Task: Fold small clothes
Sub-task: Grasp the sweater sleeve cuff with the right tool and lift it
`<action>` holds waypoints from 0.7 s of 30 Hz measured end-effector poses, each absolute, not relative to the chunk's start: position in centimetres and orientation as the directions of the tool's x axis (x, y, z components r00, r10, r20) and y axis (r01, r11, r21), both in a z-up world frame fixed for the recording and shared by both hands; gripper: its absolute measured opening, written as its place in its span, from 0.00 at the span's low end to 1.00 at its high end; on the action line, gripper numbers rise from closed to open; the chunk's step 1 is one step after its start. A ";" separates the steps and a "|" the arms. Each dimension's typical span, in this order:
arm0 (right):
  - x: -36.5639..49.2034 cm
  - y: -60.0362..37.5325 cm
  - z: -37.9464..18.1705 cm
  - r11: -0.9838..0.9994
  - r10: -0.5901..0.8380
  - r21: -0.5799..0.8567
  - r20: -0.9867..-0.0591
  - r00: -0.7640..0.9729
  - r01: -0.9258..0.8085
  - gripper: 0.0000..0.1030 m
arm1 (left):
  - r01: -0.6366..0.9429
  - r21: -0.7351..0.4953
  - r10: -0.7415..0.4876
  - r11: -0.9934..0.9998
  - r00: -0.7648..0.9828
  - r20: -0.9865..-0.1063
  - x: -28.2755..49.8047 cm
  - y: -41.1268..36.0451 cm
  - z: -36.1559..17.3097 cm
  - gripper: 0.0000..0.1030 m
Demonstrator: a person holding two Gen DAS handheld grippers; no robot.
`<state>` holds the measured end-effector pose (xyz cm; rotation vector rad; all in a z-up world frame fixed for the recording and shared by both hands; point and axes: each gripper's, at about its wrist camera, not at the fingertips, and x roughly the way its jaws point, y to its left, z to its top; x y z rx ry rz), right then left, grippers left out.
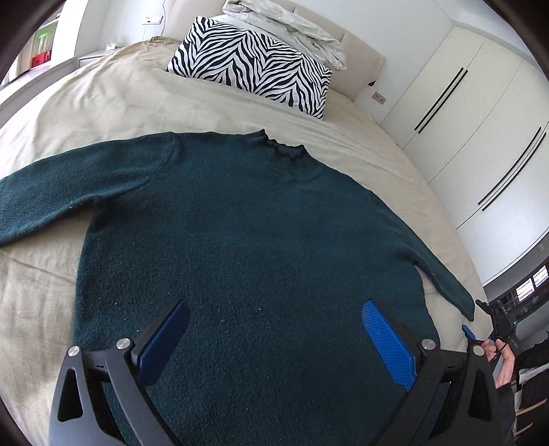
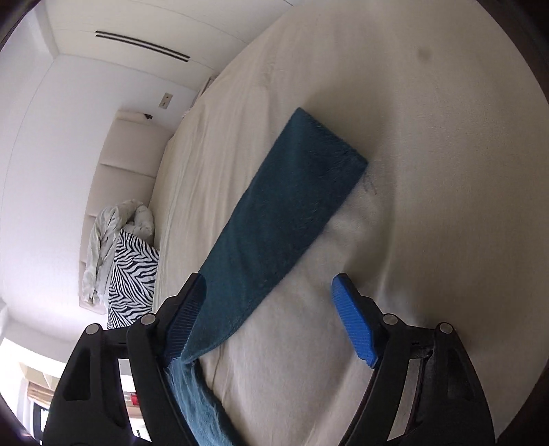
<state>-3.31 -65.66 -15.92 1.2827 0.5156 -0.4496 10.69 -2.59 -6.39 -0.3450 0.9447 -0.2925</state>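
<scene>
A dark teal sweater (image 1: 247, 226) is seen laid flat on a bed (image 1: 103, 103) covered with a beige sheet, its collar turned toward the headboard and its sleeves spread out to either side. Behind it, a zebra-print pillow (image 1: 250, 65) is propped near the head of the bed, with a pale bundled blanket (image 1: 291, 27) resting on top of it. The left gripper (image 1: 274, 336) is held above the lower body of the sweater, its jaws standing wide apart with nothing clamped between them. In the right wrist view, the sweater's sleeve (image 2: 284, 212) is shown stretched across the sheet, its cuffed end lying flat on the bed. The right gripper (image 2: 271, 315) is positioned over this sleeve with its jaws apart; the sleeve runs against the left blue pad (image 2: 185, 315), while the other pad stands clear of the fabric, so no clamp is made. White wardrobe doors (image 1: 463, 120) with dark handles are seen beside the bed. At the right edge of the left wrist view, a hand (image 1: 504, 363) is visible holding the other gripper's grip.
</scene>
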 end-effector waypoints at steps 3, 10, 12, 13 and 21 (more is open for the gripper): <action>-2.4 -68.3 -17.7 0.172 -0.045 0.810 -0.563 0.825 0.561 0.69 | 0.108 -0.432 -0.418 0.895 0.538 -0.732 11.2 -3.2 -6.8 0.99; 1.8 -73.2 -19.8 0.149 -0.100 0.807 -0.562 0.821 0.571 0.25 | 0.139 -0.469 -0.470 0.872 0.504 -0.725 12.2 -4.2 -7.6 0.83; 2.8 -74.2 -19.8 0.177 -0.114 0.766 -0.608 0.786 0.618 0.13 | 0.141 -0.482 -0.484 0.865 0.491 -0.725 12.7 -4.2 -7.8 0.80; 3.5 -74.0 -19.3 0.208 -0.123 0.747 -0.621 0.774 0.632 0.10 | 0.138 -0.488 -0.488 0.862 0.486 -0.725 12.9 -4.1 -8.0 0.80; 16.4 -59.5 -6.5 0.726 -0.035 0.531 -0.607 0.794 0.438 0.08 | 0.100 -0.579 -0.547 0.809 0.488 -0.681 14.6 -2.2 -8.4 0.79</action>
